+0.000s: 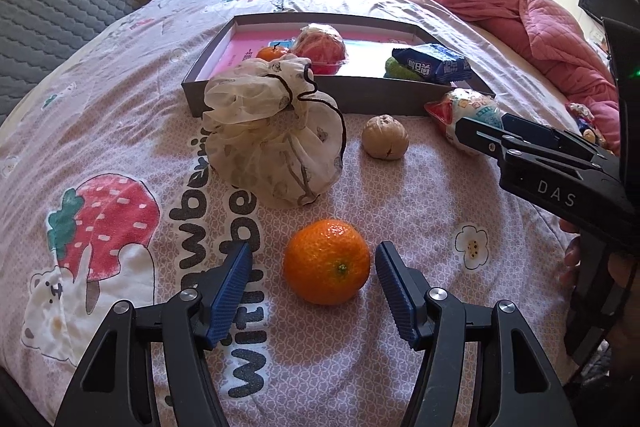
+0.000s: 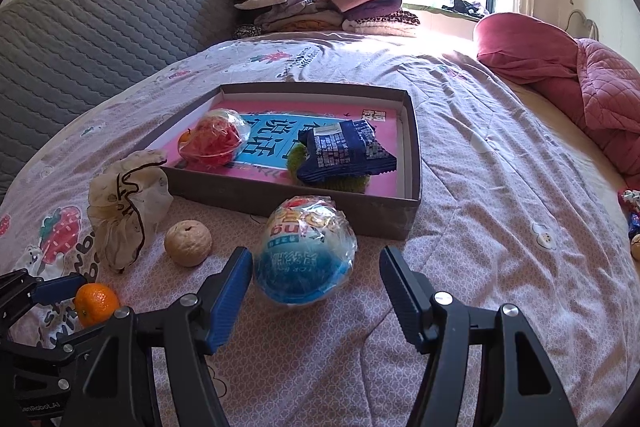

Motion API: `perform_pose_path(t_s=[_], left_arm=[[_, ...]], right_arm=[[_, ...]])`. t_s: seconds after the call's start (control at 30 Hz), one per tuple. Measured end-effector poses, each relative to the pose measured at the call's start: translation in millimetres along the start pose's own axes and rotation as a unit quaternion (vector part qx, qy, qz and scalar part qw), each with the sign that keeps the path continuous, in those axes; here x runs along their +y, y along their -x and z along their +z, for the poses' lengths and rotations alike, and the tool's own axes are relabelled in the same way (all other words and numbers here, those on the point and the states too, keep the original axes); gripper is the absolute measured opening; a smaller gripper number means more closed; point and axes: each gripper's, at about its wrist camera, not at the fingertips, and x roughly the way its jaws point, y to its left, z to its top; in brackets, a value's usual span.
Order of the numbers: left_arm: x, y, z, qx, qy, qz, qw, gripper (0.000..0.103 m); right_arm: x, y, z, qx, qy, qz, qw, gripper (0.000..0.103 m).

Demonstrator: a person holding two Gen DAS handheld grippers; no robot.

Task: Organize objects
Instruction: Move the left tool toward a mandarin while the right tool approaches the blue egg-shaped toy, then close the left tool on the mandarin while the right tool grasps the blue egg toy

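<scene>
Left wrist view: the left gripper (image 1: 312,281) stands with its blue pads apart around a mandarin (image 1: 327,261) on the bedspread (image 1: 420,187) — neither pad touching it. A drawstring pouch (image 1: 272,135) and a walnut (image 1: 385,137) lie beyond, before the shallow box (image 1: 304,97).

Right wrist view: the right gripper (image 2: 316,281) is spread wide — a plastic-wrapped blue cup (image 2: 305,255) sits between its pads, unclamped, just before the box.

In the left wrist view, the drawstring pouch (image 1: 272,139) covers part of the small orange (image 1: 272,52) in the box (image 1: 304,98), and the right hand-held gripper (image 1: 480,139) hides the near side of the wrapped cup (image 1: 468,107). In the right wrist view, the green thing (image 2: 298,157) lies mostly under the blue packet (image 2: 348,151); the trinkets (image 2: 632,211) are cut off by the right edge.
</scene>
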Motion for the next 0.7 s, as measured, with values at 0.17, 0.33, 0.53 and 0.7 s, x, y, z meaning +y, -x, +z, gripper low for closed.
perform_pose_path(t_s=[0.17, 0.33, 0.53, 0.7], left_arm=[[-0.4, -3.8, 0.7, 0.000, -0.001, -0.003, 1.0000, 0.061], [0.3, -5.4, 1.9, -0.001, 0.001, -0.010, 1.0000, 0.051], [-0.6, -5.3, 2.1, -0.003, 0.000, -0.016, 0.9999, 0.044], [-0.7, -5.3, 1.8, -0.004, 0.000, -0.020, 0.9998, 0.043]], right_arm=[[6.1, -11.0, 1.5, 0.012, 0.013, -0.005, 1.000, 0.069], [3.4, -20.5, 1.9, 0.025, 0.005, -0.014, 1.000, 0.069], [-5.6, -21.6, 4.2, 0.022, -0.016, -0.006, 1.000, 0.066], [-6.5, -22.7, 4.5, 0.023, -0.017, -0.005, 1.000, 0.054]])
